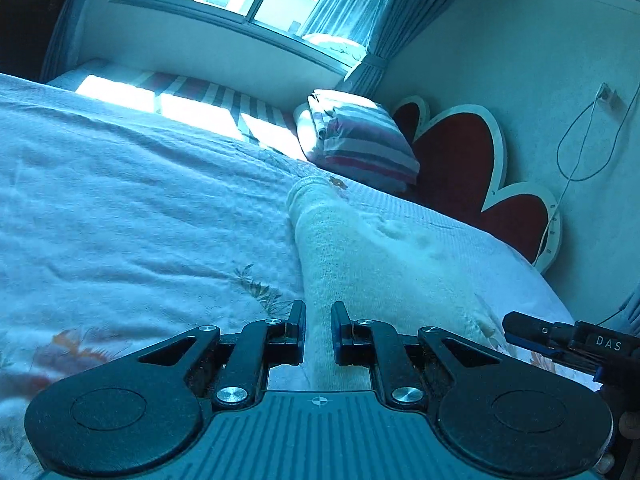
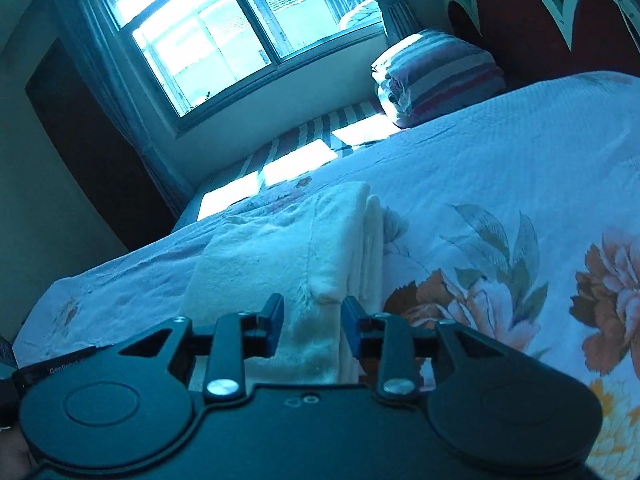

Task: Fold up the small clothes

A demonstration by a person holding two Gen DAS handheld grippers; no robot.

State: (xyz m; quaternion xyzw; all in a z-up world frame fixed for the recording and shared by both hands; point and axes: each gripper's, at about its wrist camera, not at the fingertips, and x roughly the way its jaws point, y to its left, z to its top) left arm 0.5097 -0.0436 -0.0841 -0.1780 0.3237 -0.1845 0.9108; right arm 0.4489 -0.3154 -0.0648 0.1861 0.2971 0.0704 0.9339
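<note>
A small white knit garment (image 1: 360, 264) lies flat on the floral bedspread (image 1: 120, 208), stretching away from me. My left gripper (image 1: 319, 320) sits low over its near end, jaws narrowly apart with the cloth's edge running between them. The same garment shows in the right wrist view (image 2: 288, 248), with a seam and a folded edge on its right side. My right gripper (image 2: 313, 316) is over its near end, jaws open with cloth between them. The right gripper's tip also shows at the right of the left wrist view (image 1: 560, 336).
A striped folded quilt (image 1: 360, 140) lies at the head of the bed, beside a red scalloped headboard (image 1: 472, 168). A window (image 2: 224, 28) with curtains is beyond the bed's far side. A cable (image 1: 580, 152) hangs on the wall.
</note>
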